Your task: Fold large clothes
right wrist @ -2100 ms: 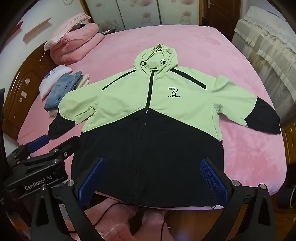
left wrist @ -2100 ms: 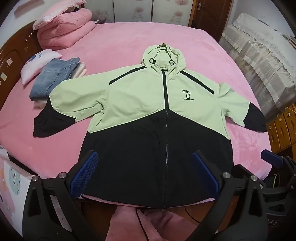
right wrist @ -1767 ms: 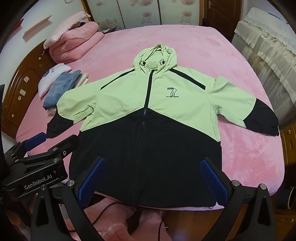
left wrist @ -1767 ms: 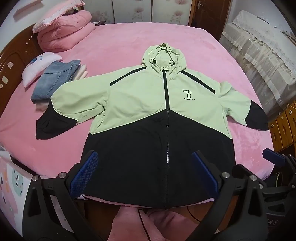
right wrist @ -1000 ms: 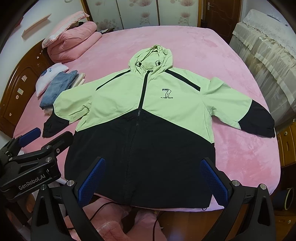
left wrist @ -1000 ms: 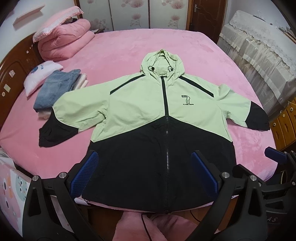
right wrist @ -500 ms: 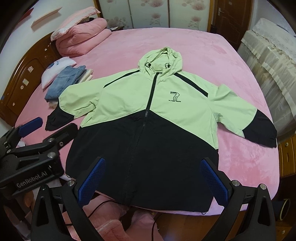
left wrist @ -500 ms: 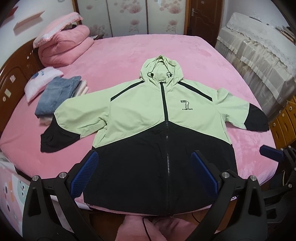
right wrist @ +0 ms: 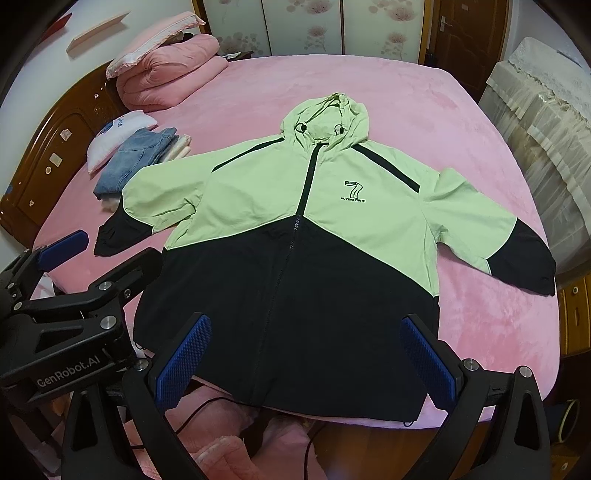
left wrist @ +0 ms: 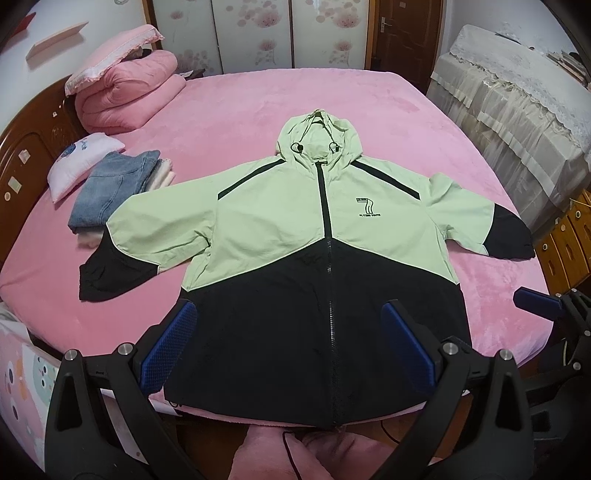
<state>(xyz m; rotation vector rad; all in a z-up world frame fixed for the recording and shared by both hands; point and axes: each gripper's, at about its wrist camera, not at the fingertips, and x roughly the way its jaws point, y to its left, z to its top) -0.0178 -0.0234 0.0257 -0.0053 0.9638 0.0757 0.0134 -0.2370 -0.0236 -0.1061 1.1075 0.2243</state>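
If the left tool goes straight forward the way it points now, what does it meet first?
Most likely the black lower front of the jacket, near its zipper. The left tool is open and hangs over it; depth is unclear.

Home bedroom, pink-covered bed (left wrist: pixel 240 110), carved wooden headboard (left wrist: pixel 22 155), rolled quilt (left wrist: pixel 125 96), floral wardrobe doors (left wrist: pixel 251 33)

A jacket (left wrist: pixel 325 266) lies flat, front up, across the near half of a bed (left wrist: pixel 280 107), hood toward the far edge, hem at the near edge, sleeves spread toward both sides. Folded clothes (left wrist: pixel 114 184) and a small pillow (left wrist: pixel 79 162) sit by the left edge; a rolled quilt (left wrist: pixel 125 96) occupies the far left corner.
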